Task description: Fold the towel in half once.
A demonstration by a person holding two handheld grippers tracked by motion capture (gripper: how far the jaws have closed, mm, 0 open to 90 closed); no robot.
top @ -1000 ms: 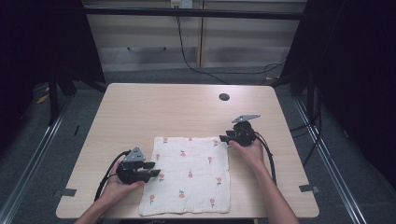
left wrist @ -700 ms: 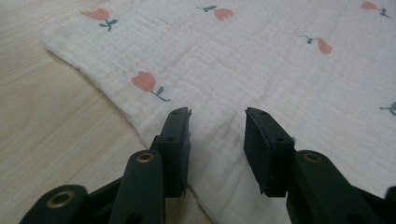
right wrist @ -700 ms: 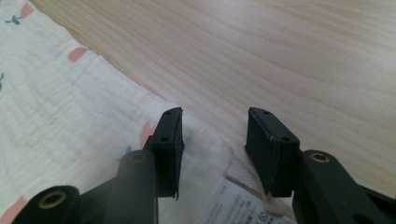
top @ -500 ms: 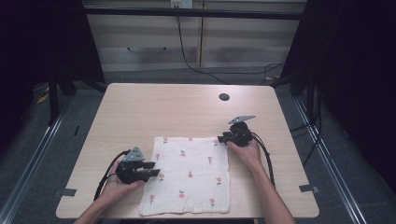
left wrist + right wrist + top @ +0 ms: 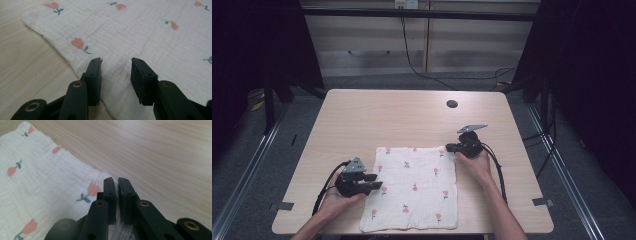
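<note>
Right gripper (image 5: 117, 181): black jaws pressed together on the far right corner of the cloth (image 5: 414, 187). Left gripper (image 5: 116, 62): jaws apart over the cloth's left edge. Cloth is white crinkled muslin with tulip print, lying flat on the pale wood table (image 5: 387, 115); weave is legible in the gripper views alone.

Cloth (image 5: 417, 187) white, pink tulip print (green stems), lower centre. Table (image 5: 382, 115) light wood grain. Both grippers (image 5: 116, 72) (image 5: 117, 192) black.
</note>
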